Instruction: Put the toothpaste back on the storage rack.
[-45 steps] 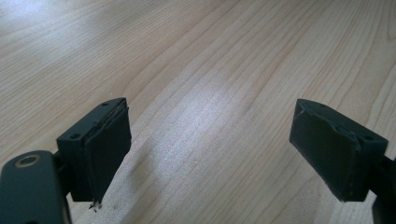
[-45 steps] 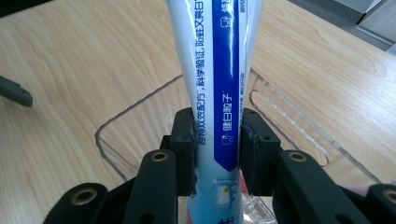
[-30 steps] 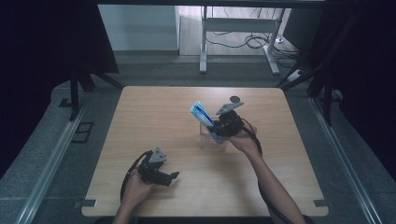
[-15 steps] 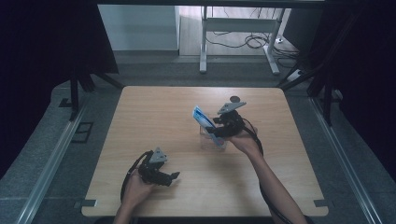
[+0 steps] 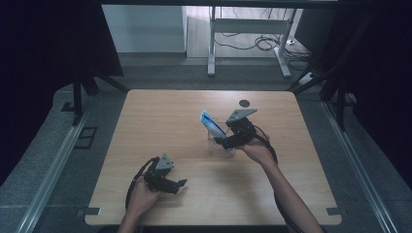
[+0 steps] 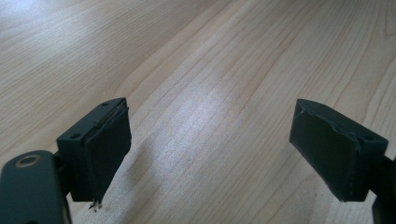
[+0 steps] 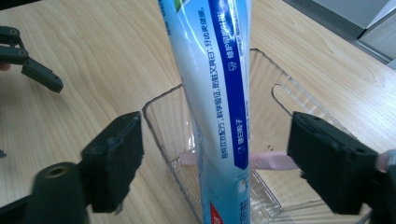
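The wooden surface [image 5: 194, 121] carries the work, and near its middle stands a clear plastic bin [image 7: 271, 93], ribbed on its walls, into which a toothpaste tube [image 7: 219, 93] has been set on end so that it leans against the rim and juts up and out toward the far left in the high view. The right tool [image 5: 224, 141] sits at the bin with its jaws just opened; they stand clear on either side of the tube, pads not pressing, which reads as a release after placement. The left tool [image 5: 176, 184] rests near the front edge, released and unoccupied, well apart. The tube is white and blue with printed characters; a pink toothbrush [image 7: 268, 161] lies across the bin floor behind it.
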Motion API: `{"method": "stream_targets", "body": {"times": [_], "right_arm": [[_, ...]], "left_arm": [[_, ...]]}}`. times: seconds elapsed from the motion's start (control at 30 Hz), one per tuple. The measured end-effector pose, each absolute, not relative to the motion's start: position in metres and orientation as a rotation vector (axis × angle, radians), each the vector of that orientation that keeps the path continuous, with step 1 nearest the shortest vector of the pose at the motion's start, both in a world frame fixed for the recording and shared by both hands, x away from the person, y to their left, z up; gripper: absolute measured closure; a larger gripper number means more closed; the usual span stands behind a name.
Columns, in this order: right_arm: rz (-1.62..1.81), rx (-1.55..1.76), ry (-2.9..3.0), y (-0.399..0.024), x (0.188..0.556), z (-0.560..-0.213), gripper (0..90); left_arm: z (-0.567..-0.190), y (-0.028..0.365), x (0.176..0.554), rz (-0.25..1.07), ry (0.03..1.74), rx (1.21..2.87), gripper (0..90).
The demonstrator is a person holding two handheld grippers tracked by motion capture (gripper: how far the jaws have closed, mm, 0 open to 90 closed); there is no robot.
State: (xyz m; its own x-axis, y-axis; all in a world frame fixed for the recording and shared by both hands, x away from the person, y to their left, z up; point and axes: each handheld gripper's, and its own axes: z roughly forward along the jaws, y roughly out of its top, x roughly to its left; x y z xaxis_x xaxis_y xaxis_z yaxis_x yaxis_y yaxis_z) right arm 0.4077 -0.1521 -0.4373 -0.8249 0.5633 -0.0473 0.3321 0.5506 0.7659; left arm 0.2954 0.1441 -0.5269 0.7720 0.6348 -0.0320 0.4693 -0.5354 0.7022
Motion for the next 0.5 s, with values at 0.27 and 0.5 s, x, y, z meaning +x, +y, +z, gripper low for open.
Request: {"method": "stream_targets", "body": {"times": [0.27,0.5], "right_arm": [[1.127,0.740,2.508,-0.154,0.399,-0.432,11.6],[1.131,0.753,2.503,-0.162,0.391,-0.428,6.5]], "left_arm": [[-0.527,0.144,0.295,0.294,0.822,2.231,12.8],[-0.527,0.145,0.296,0.292,0.824,2.227,12.8]]}}
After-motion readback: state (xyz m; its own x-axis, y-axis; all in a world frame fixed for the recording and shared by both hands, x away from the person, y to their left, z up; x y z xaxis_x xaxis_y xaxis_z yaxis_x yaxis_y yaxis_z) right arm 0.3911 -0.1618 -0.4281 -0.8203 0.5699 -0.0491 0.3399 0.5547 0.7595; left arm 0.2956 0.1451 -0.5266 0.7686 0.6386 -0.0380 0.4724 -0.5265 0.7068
